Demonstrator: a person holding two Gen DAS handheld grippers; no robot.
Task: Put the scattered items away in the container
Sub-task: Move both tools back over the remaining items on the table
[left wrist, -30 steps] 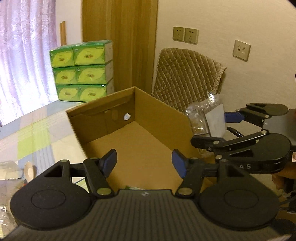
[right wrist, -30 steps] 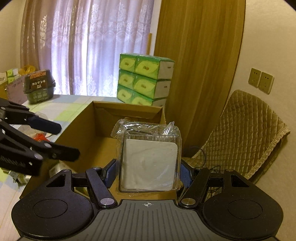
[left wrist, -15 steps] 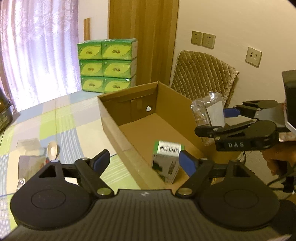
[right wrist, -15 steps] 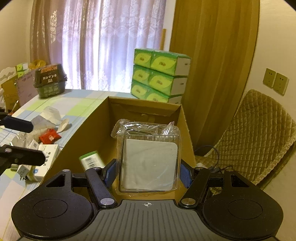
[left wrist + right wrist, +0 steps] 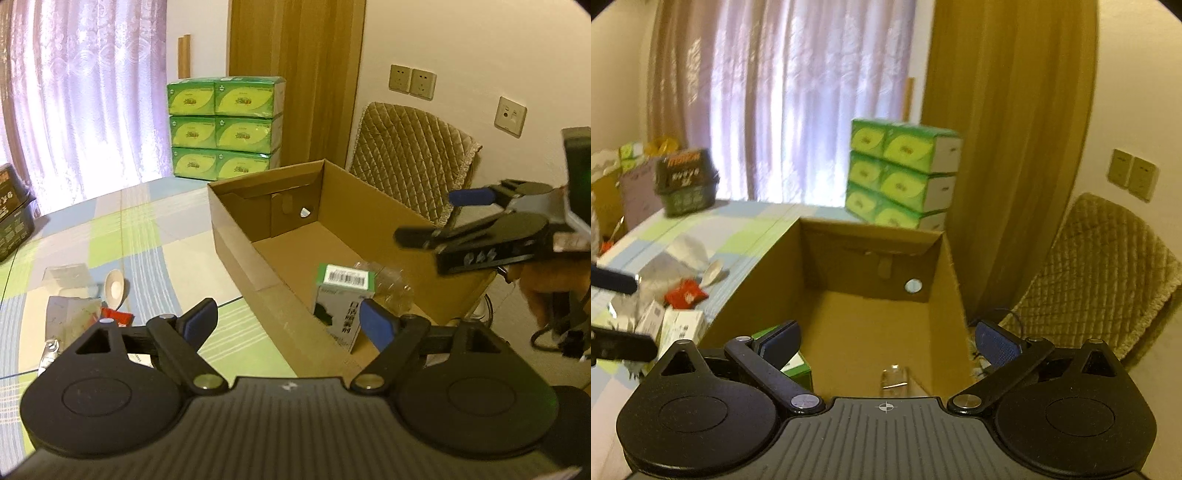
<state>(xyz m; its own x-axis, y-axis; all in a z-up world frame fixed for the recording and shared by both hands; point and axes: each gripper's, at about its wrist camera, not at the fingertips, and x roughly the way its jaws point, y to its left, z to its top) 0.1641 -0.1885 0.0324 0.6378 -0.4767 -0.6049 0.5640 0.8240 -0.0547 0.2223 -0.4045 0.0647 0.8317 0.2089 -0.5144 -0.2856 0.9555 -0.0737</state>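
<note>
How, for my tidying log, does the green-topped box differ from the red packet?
The green-topped box is rigid, white-sided and stands upright; the red packet is a small flat pouch lying down. The box is inside the cardboard carton; the packet lies on the table among other clutter. Shared: neither is held, as the left gripper and right gripper are both open.

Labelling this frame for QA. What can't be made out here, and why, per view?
- Clear plastic pack, right wrist view: mostly hidden behind the right gripper body.
- Green-and-white box, left wrist view: lower print hidden by a blue fingertip pad; text too small.
- Pile beside the cardboard box, right wrist view: blurred, items indistinct.
</note>
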